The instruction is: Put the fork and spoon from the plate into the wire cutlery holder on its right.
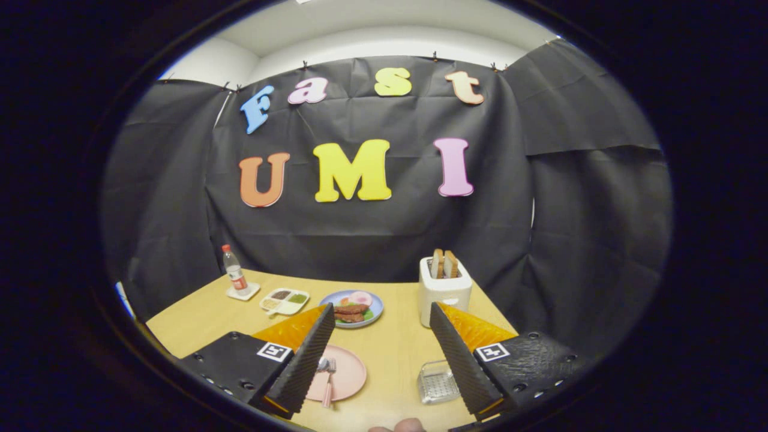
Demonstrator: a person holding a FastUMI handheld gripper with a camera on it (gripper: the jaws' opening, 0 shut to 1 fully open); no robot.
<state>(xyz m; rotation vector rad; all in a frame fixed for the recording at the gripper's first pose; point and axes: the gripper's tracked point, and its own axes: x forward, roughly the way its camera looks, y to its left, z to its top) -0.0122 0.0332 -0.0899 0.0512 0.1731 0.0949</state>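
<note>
We hold the gripper (380, 327) with its fingers spread wide and empty above the table (390, 351); between them we see the pink plate (351, 373), fork and spoon (327, 378) lying on it. The wire cutlery holder (436, 382) sits just right of the plate, beside the right finger.

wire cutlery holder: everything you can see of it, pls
The wire cutlery holder is a small, boxy basket of shiny silvery mesh, standing upright on the wooden table to the right of the pink plate. It looks empty; fork and spoon lie on the plate. The right finger of the open claw overlaps its right side in view; whether they touch cannot be told. The white toaster stands beyond it.
</note>
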